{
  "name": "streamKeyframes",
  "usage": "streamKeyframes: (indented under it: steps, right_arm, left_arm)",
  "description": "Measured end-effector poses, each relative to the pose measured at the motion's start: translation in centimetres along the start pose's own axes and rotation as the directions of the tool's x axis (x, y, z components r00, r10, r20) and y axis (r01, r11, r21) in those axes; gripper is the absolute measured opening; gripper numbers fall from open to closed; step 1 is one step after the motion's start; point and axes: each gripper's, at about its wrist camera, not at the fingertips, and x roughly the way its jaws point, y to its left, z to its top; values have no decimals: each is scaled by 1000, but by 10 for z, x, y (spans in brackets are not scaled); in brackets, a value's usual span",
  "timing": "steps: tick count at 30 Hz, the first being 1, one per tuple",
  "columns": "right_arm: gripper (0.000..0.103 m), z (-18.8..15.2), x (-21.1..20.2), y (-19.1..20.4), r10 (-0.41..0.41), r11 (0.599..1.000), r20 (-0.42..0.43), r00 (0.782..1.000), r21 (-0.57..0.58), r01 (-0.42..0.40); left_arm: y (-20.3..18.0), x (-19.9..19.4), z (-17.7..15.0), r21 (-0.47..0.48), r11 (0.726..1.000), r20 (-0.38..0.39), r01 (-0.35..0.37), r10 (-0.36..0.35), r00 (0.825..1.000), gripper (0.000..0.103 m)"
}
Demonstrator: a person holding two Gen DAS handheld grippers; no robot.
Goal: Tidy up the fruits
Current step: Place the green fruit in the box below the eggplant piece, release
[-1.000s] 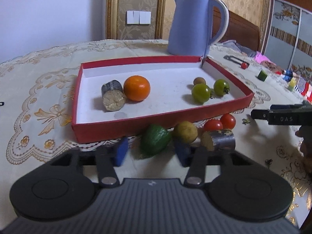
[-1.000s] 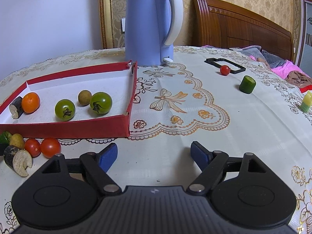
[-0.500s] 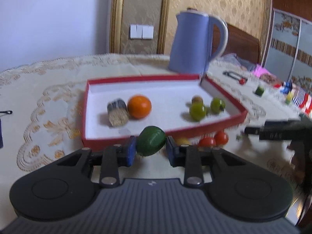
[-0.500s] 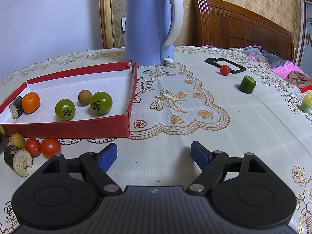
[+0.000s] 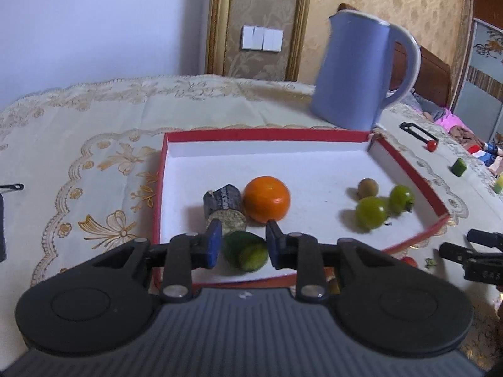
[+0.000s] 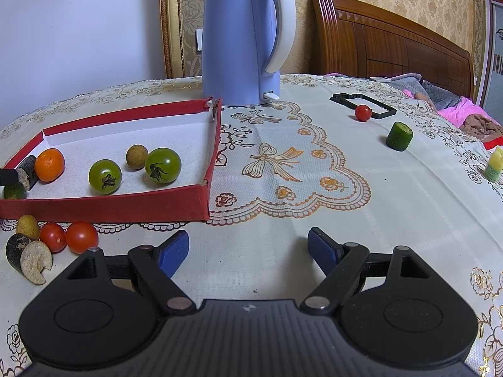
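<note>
Jaws of the left gripper (image 5: 241, 245) are clenched on a green fruit (image 5: 246, 250), held above the near wall of the red tray (image 5: 405, 160), just before the orange (image 5: 266, 198). Right gripper (image 6: 248, 249) jaws spread wide, empty, above the bench (image 6: 393, 194).

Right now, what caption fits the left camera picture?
Left gripper holds a green fruit over the red tray.

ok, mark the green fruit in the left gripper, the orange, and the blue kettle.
green fruit (image 5: 245, 251): left wrist view, middle of its visible skin between the pads.
orange (image 5: 266, 198): left wrist view, centre of its front face.
blue kettle (image 6: 234, 47): right wrist view, middle of its body.
</note>
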Motion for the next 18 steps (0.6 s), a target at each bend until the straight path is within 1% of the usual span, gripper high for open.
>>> streamKeyframes:
  steps: [3,7,8,11,13,15,18]
  right_arm:
    - [83,0,0,0,0,1000,0,1000,0,0]
    - [83,0,0,0,0,1000,0,1000,0,0]
    - [83,0,0,0,0,1000,0,1000,0,0]
    - [83,0,0,0,0,1000,0,1000,0,0]
    - [83,0,0,0,0,1000,0,1000,0,0]
    - [83,0,0,0,0,1000,0,1000,0,0]
    - [83,0,0,0,0,1000,0,1000,0,0]
  left_arm:
    - [0,5,1,-11,1000,2,3,-3,1000,27]
    - [-7,5,-2,33,999,21,-14,14,1000,28]
    - [-10,2,-4,47,998,29,-31,29,999,29]
    - [-10,-18,-9,65,997,86,-48,42,995,29]
    - [-6,-36,-13,55,997,121,-62,55,991,36]
    - [-1,-48,-19,30,998,118,-51,47,992,37]
    - [5,-53,-34,16,999,86,-35,33,996,39]
